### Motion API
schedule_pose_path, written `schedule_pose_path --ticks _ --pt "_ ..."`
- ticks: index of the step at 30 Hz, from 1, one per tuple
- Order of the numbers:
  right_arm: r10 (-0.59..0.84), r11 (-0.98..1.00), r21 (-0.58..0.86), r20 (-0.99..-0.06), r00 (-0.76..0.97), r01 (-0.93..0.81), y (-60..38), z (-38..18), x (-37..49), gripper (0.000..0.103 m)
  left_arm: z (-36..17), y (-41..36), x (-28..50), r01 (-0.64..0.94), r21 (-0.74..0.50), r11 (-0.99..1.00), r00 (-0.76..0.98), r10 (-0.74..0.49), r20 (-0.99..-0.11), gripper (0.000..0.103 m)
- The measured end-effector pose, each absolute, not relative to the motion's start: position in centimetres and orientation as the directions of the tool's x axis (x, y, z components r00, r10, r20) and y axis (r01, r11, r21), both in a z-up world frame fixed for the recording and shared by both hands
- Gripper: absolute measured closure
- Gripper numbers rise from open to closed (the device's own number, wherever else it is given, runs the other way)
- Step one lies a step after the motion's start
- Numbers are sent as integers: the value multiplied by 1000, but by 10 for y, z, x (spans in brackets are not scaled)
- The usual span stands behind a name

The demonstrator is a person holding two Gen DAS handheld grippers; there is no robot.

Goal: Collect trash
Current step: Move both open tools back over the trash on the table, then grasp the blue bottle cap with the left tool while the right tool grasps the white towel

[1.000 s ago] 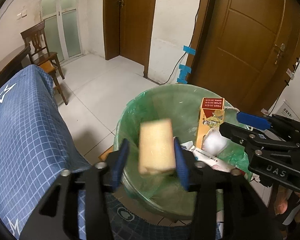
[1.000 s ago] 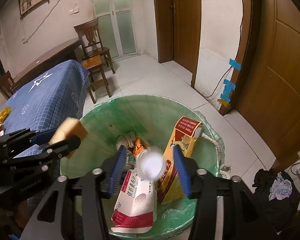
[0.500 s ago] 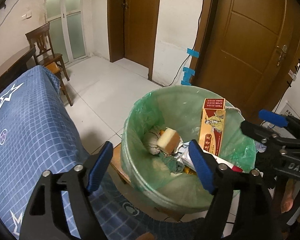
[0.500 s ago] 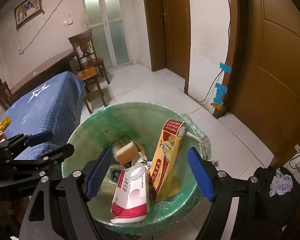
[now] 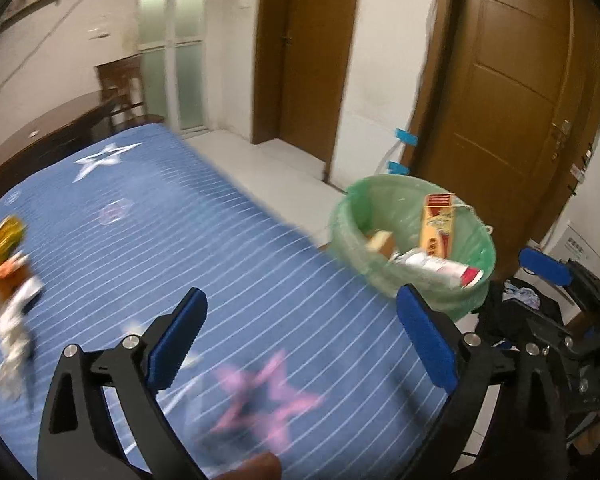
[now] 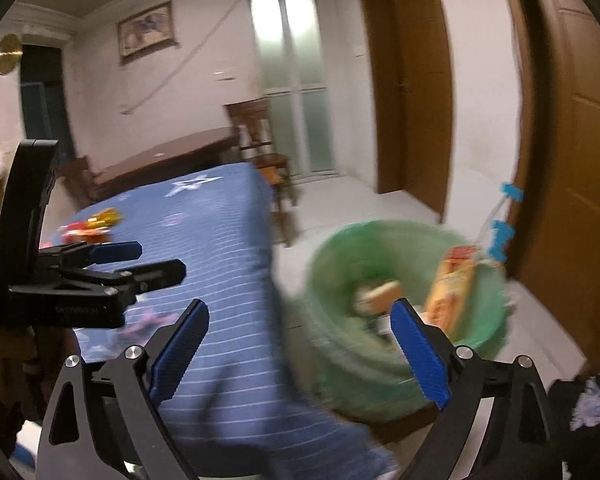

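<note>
Remaining trash: a small heap of crumpled wrappers, gold foil, red and white (image 5: 6,276), lying on the blue grid-patterned tablecloth (image 5: 220,248) at its far left side. Blurred, so individual pieces cannot be told apart.

Step in hand, as I judge it: reach for the next piece. Best done by singling out one wrapper at the heap's edge, bringing the fingers down astride it and closing only once it sits between the pads; foil likely slips and crumples.

Left gripper (image 5: 300,338): jaws opening wide, nothing between them. Heap lies well off to its left, ahead.

Right gripper (image 6: 300,350): jaws opening too, empty. Heap far ahead-left, beyond the left gripper.

Green-lined round bin (image 5: 412,240), holding a yellow-red carton and a sponge-like block, stands ahead-right of both, beside the table edge.
</note>
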State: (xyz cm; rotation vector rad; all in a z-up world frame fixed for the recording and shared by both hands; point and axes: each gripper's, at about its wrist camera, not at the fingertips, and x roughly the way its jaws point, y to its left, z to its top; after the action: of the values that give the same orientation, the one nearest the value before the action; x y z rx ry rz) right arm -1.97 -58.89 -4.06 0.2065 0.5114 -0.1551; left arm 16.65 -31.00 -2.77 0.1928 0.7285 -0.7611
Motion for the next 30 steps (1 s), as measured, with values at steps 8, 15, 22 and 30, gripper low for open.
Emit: schedule_pose_path --ticks 8,15,22,30 --pt "43 979 192 -509 860 64 -527 -43 -5 11 -17 -147 181 507 -89 857 621 -435 -651 10" --pt "163 979 194 -550 819 -65 -473 -46 29 11 -28 20 244 145 -85 986 682 -162 -713 10" --pt "283 959 184 -572 770 -216 -405 -36 82 11 -59 77 310 64 -67 996 574 -92 -814 21" --pt "337 939 160 -603 724 -304 -343 -28 132 11 -81 68 348 84 10 996 551 -38 -833 39"
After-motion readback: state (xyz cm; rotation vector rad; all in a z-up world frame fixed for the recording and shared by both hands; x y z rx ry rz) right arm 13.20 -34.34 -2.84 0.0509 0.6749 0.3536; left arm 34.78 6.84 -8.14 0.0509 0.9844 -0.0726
